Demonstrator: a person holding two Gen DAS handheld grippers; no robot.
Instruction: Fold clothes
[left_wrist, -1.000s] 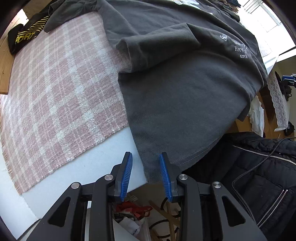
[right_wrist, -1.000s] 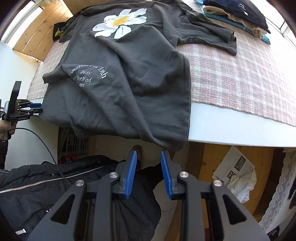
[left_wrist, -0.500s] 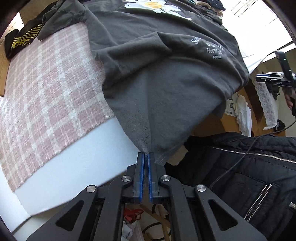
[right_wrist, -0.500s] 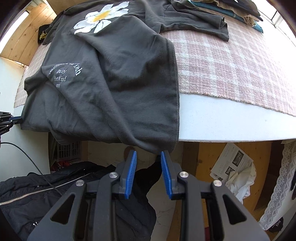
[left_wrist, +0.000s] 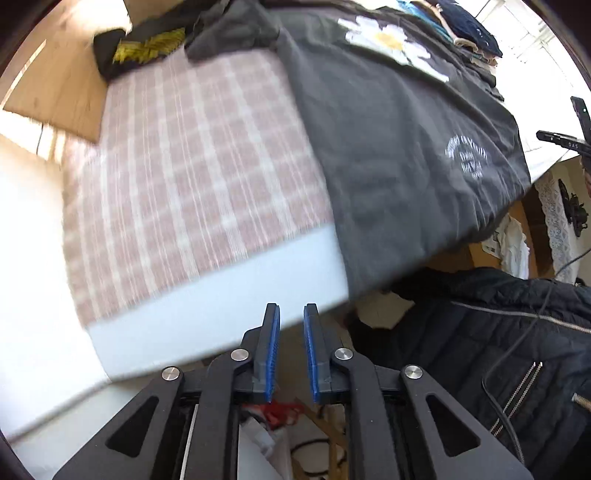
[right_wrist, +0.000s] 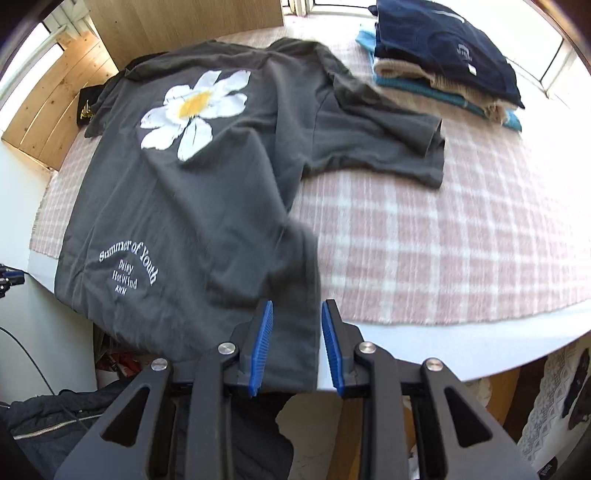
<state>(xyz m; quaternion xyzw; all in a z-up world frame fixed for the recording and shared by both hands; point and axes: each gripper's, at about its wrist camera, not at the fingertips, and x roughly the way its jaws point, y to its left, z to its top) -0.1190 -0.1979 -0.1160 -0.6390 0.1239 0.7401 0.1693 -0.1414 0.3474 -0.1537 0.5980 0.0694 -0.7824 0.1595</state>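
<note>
Dark grey daisy-print T-shirt (right_wrist: 207, 206) lay spread over pink plaid blanket (right_wrist: 424, 240) on bed, hem hanging over mattress edge. Left gripper (left_wrist: 291, 354): jaws just been opening, narrow gap, nothing between pads. Right gripper (right_wrist: 295, 343): jaws apart, shirt's hem corner lying between blue pads, not pinched. Folded clothes stack (right_wrist: 443, 66) sat at far corner.

We see a wooden wall (right_wrist: 177, 26) at the upper left of the right wrist view, bright windows (right_wrist: 554, 62) at the upper right, and sunlight washing out the white table edge (right_wrist: 461, 343).
</note>
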